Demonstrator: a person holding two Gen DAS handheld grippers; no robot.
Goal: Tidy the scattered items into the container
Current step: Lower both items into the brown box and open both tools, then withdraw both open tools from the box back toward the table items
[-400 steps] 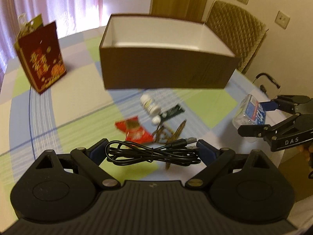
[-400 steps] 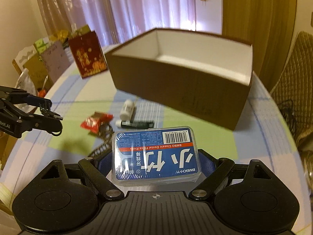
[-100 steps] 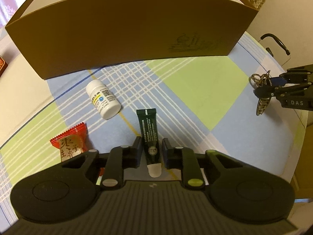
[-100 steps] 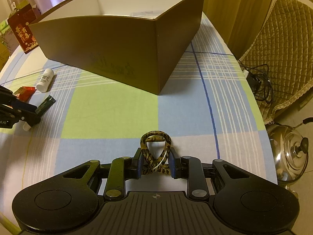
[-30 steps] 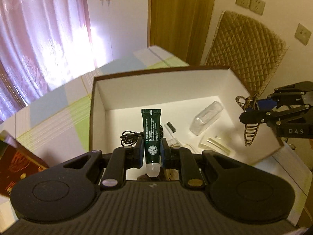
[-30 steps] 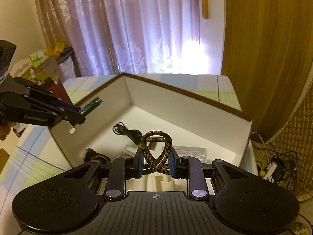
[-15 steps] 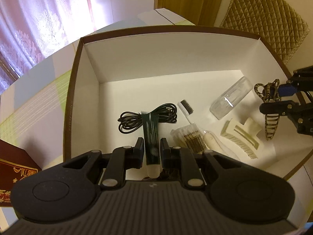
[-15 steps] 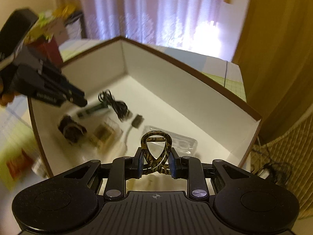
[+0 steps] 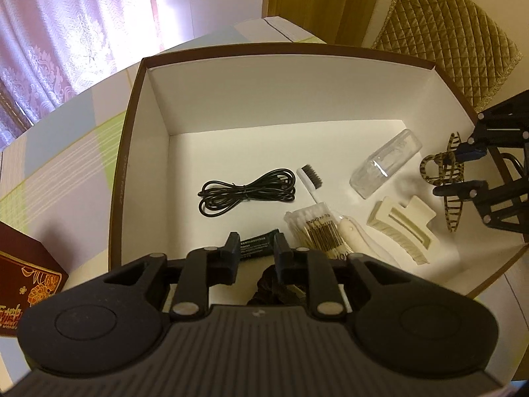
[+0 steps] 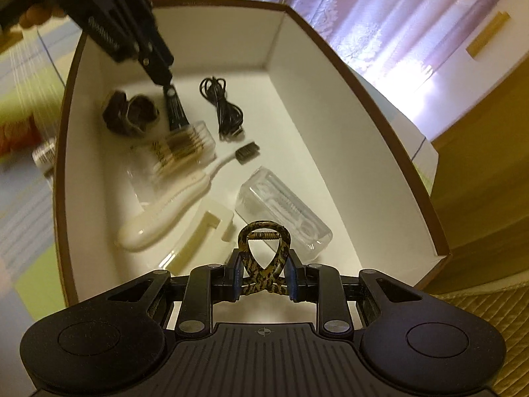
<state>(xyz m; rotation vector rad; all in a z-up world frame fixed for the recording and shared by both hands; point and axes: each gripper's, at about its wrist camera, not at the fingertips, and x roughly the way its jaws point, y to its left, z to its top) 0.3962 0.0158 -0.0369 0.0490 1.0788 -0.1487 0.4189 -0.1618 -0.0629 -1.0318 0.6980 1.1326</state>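
The brown box [image 9: 132, 115] with white inside holds a black cable [image 9: 246, 192], a toothbrush [image 9: 310, 182], a cotton swab pack [image 9: 317, 228], a clear case [image 9: 385, 168], a cream claw clip [image 9: 400, 225] and a brown scrunchie [image 10: 130, 112]. My left gripper [image 9: 256, 241] hangs low inside the box, open. The dark green tube [image 9: 259, 244] lies loose on the floor just under its fingertips. My right gripper [image 10: 263, 264] is shut on a leopard-print claw clip [image 10: 264, 241]. It holds the clip over the box's right end, above the clear case [image 10: 284, 208].
A blurred red snack packet [image 10: 16, 135] and a white pill bottle [image 10: 44, 155] lie on the checked tablecloth outside the box's near wall. A dark red gift bag [image 9: 29, 281] stands left of the box. A quilted chair [image 9: 443, 26] is behind it.
The left gripper has dropped lower into the box and let go of the green tube, which now lies turned sideways on the floor. The right gripper has carried the leopard clip further into the box.
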